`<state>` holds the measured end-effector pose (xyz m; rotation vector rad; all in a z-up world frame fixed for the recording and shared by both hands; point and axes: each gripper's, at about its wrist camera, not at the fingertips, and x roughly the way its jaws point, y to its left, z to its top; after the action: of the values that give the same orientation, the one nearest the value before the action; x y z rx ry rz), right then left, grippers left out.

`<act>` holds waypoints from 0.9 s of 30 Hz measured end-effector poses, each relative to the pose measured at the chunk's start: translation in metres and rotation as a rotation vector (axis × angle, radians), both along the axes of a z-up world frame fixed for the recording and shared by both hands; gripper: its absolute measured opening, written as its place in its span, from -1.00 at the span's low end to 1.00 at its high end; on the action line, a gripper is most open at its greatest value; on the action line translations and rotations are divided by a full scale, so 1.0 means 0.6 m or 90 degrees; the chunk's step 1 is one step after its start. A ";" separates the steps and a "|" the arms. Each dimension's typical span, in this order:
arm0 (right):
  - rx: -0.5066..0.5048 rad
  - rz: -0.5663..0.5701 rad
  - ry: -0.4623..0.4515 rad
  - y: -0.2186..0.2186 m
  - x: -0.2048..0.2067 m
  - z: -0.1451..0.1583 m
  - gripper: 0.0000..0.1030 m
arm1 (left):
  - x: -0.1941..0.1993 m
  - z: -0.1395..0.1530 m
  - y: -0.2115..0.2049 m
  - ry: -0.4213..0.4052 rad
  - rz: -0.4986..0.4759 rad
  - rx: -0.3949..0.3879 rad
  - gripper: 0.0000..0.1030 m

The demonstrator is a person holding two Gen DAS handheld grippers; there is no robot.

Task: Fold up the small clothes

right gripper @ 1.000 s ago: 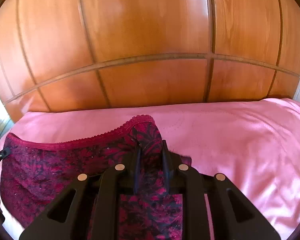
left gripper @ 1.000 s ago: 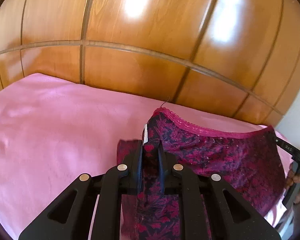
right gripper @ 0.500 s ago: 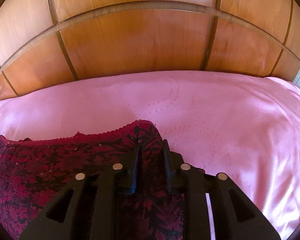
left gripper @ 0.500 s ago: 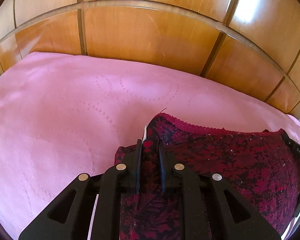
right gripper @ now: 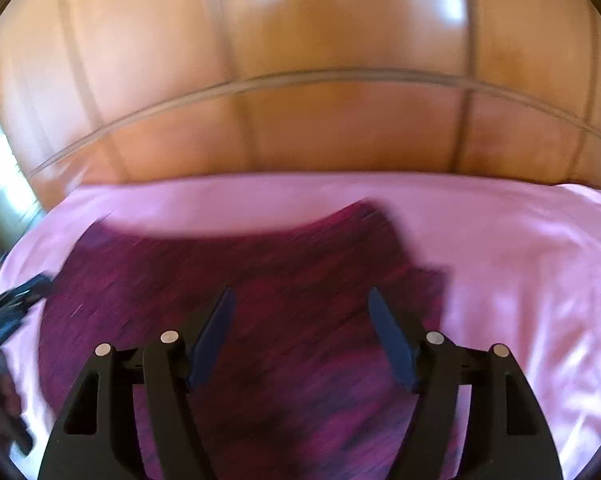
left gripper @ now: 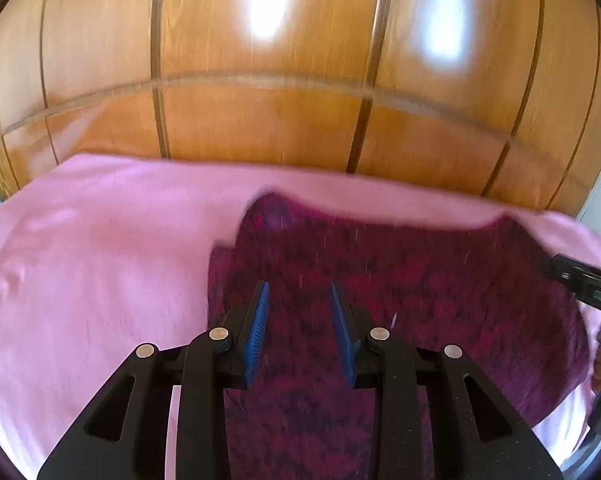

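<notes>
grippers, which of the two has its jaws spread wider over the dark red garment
The right gripper: the gap between its blue pads is clearly wider than on the left gripper. Both are opening, pads clear of the dark red garment lying on the pink sheet.

- Glossy orange-brown wooden panelled wall (left gripper: 260,128) behind, split by dark grooves; bright light patches reflect on it.
- Pink smooth bedsheet (left gripper: 80,280) covers the bed.

Garment (left gripper: 400,288): dark crimson-magenta, black floral pattern, blurred. Bed cover (left gripper: 80,280): plain pink. Wall panels (left gripper: 260,128): glossy orange-brown wood. Hand-held gripper (left gripper: 300,320): black frame, blue pads.
</notes>
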<state>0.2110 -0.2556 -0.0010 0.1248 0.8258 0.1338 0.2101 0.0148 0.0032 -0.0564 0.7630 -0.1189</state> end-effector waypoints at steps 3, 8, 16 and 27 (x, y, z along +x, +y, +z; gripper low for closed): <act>-0.049 0.037 0.042 0.059 -0.009 -0.038 0.37 | 0.014 -0.042 0.006 0.049 0.021 -0.010 -0.43; -0.024 0.015 0.051 0.061 0.001 -0.074 0.39 | -0.019 -0.007 0.007 0.037 0.041 -0.032 -0.42; -0.007 -0.032 0.005 -0.003 -0.059 -0.022 0.44 | -0.109 0.022 0.024 -0.001 0.067 -0.035 -0.05; -0.001 -0.166 0.037 -0.126 -0.131 -0.036 0.27 | -0.158 0.010 0.056 0.006 0.097 -0.023 -0.05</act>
<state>0.1326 -0.3315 -0.0227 0.2341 0.8601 -0.1164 0.1153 0.0483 0.0090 -0.1498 0.7637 0.0122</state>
